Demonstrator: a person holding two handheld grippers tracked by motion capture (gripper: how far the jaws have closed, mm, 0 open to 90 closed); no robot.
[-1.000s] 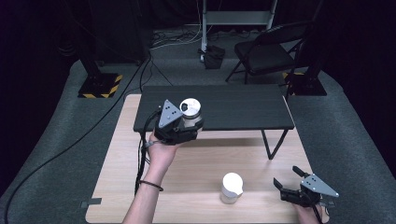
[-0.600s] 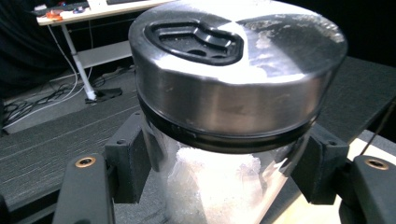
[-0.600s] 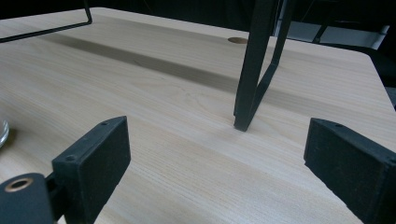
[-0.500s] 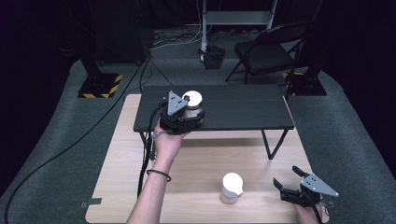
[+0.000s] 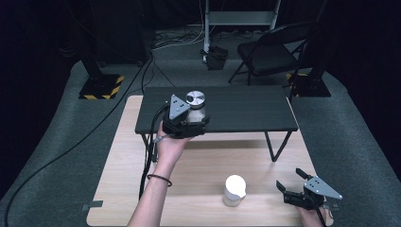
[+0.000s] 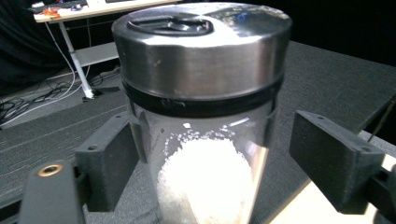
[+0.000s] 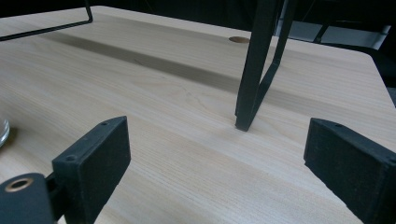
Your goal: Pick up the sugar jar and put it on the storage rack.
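The jar [image 5: 195, 108] stands upright on the black shelf [image 5: 246, 109] over the table [image 5: 198, 165]. The left tongs [image 5: 191, 120] flank it, released, jaws just opening, the right one clearly off the glass; the forearm reaches forward. The right tongs [image 5: 289, 182] rest low at the table's near corner, gaping, pointing left.

Between your left gripper's [image 6: 205, 168] matt black plastic jaws you are looking at a clear, glossy glass jar [image 6: 205, 140] with a brushed metal lid [image 6: 201, 51] that is catching highlights, and coarse white grains are showing inside. Beneath it a matt black shelf [image 5: 236, 111] with a fine ribbed texture is lying. Ahead of your right gripper [image 7: 224, 172], smooth pale wood-grain tabletop [image 7: 177, 93] is spreading, with the shelf's dull black metal leg [image 7: 257, 70] standing on it.
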